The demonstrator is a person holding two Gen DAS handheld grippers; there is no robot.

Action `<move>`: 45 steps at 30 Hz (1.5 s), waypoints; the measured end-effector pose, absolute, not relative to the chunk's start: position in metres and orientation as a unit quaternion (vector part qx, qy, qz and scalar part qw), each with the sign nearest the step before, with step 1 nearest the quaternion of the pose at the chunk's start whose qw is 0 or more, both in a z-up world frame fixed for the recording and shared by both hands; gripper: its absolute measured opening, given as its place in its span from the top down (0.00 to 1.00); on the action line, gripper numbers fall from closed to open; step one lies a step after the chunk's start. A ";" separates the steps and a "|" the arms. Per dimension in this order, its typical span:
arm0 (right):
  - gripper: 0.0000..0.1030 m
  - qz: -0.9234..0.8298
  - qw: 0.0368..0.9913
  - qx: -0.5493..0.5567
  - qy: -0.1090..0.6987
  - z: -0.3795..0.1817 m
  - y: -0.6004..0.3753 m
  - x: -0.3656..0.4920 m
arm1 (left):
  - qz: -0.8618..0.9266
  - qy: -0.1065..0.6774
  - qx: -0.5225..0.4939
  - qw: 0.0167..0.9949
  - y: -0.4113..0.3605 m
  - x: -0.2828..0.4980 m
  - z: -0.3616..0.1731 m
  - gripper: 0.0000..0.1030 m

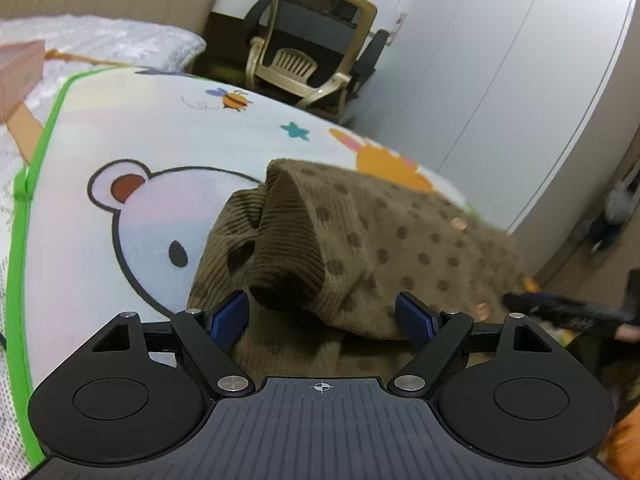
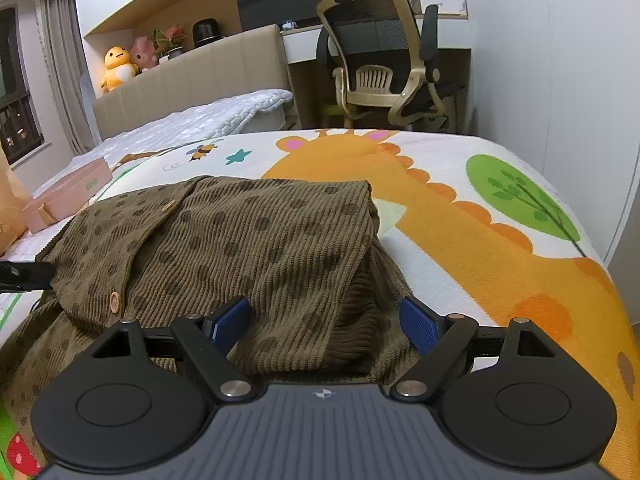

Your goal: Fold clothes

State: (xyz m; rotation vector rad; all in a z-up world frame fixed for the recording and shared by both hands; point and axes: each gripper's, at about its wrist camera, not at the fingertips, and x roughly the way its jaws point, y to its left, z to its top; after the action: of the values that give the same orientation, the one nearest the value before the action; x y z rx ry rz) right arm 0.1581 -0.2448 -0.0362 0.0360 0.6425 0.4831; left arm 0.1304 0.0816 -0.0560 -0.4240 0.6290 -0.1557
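A brown dotted knit cardigan (image 1: 360, 232) with wooden buttons lies on a cartoon-print play mat (image 1: 160, 140) on the bed. Its ribbed sleeve cuff (image 1: 286, 276) is folded over onto the body. My left gripper (image 1: 326, 312) is open, its blue pads either side of the cuff, just above the cloth. In the right wrist view the cardigan (image 2: 248, 240) lies partly folded, a folded panel on top. My right gripper (image 2: 326, 320) is open over its near right edge, holding nothing. The left gripper's tip (image 2: 24, 276) shows at the left edge.
A pink box (image 2: 68, 196) sits on the white quilt (image 2: 200, 116) at the left. A beige office chair (image 2: 384, 64) stands beyond the bed by a desk. White wardrobe doors (image 2: 560, 80) line the right side. Plush toys (image 2: 118, 66) sit on the headboard shelf.
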 end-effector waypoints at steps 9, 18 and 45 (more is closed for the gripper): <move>0.18 0.192 0.933 0.084 0.293 -0.034 -0.271 0.155 | -0.082 0.302 -0.253 0.916 0.083 0.135 -0.051 0.21; 0.41 0.238 0.919 0.069 0.305 -0.017 -0.265 0.129 | -0.097 0.292 -0.274 0.911 0.099 0.132 -0.039 0.21; 0.60 0.305 0.903 0.055 0.296 0.020 -0.239 0.154 | -0.134 0.335 -0.286 0.888 0.098 0.179 -0.050 0.36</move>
State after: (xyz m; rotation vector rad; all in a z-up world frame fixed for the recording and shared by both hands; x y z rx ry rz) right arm 0.1540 -0.2386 0.0199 0.1136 0.6116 0.6313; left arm 0.1792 0.0983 -0.0496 -0.5949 0.6968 -0.2777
